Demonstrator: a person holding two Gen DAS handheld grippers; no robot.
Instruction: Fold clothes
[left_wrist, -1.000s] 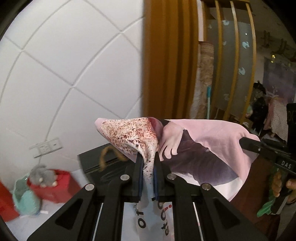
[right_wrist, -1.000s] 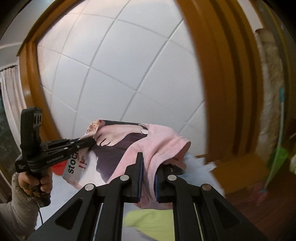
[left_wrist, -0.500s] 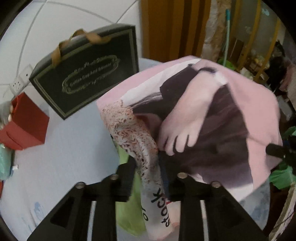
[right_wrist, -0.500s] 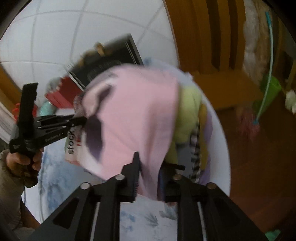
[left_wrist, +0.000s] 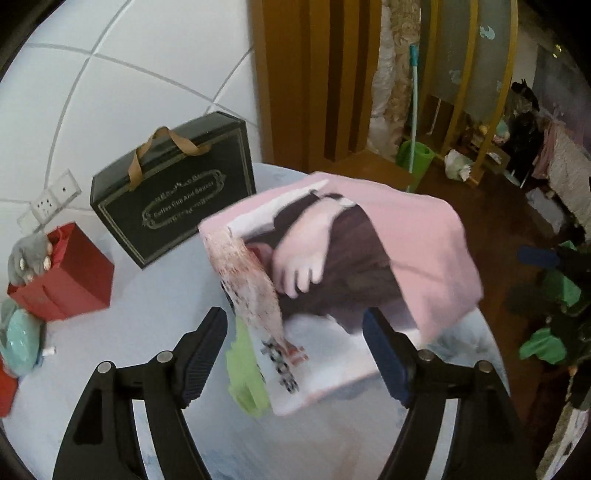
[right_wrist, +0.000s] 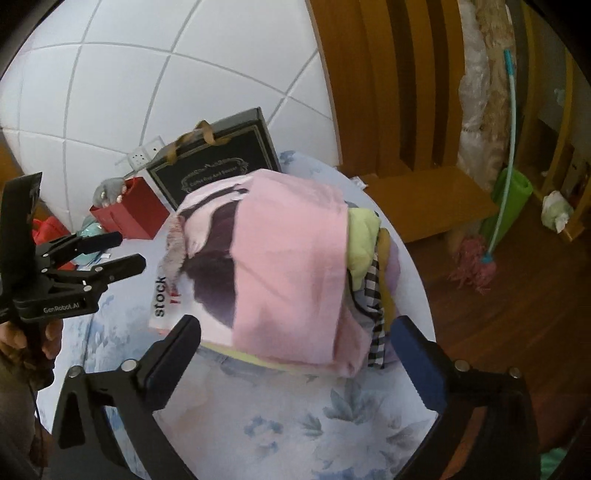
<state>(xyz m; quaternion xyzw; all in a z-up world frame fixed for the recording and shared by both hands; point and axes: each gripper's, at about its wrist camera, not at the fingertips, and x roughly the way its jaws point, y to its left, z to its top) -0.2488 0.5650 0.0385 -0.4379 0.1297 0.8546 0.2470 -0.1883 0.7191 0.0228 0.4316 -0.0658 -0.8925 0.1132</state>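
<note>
Releasing is the step in hand: a folded pink printed shirt (right_wrist: 280, 273) is being let go onto a heap of other clothes (right_wrist: 369, 266) at the far right part of a round table with a pale blue floral cloth (right_wrist: 314, 417).

At the left of the right wrist view, the left gripper (right_wrist: 127, 251) sits just beside the shirt's left edge, carried in a person's hand (right_wrist: 26, 332). Its jaws are opening; its fingers stand apart with nothing pinched between them.

In the left wrist view, the shirt's speckled, lettered edge (left_wrist: 258, 299) hangs loose in the gap, touching neither pad.

To the right, the right gripper (right_wrist: 295, 339) is near the table's front. Its jaws are opening and stand very wide. The shirt's near edge lies between them, though neither pad presses on it.

Beyond the shirt, a black gift box (right_wrist: 218, 170) stands at the far side, with a red bag (right_wrist: 129, 210) to its left.

Judging from this, the next move calls for drawing both grippers clear without snagging the cloth, then picking an unfolded garment from the heap.
</note>
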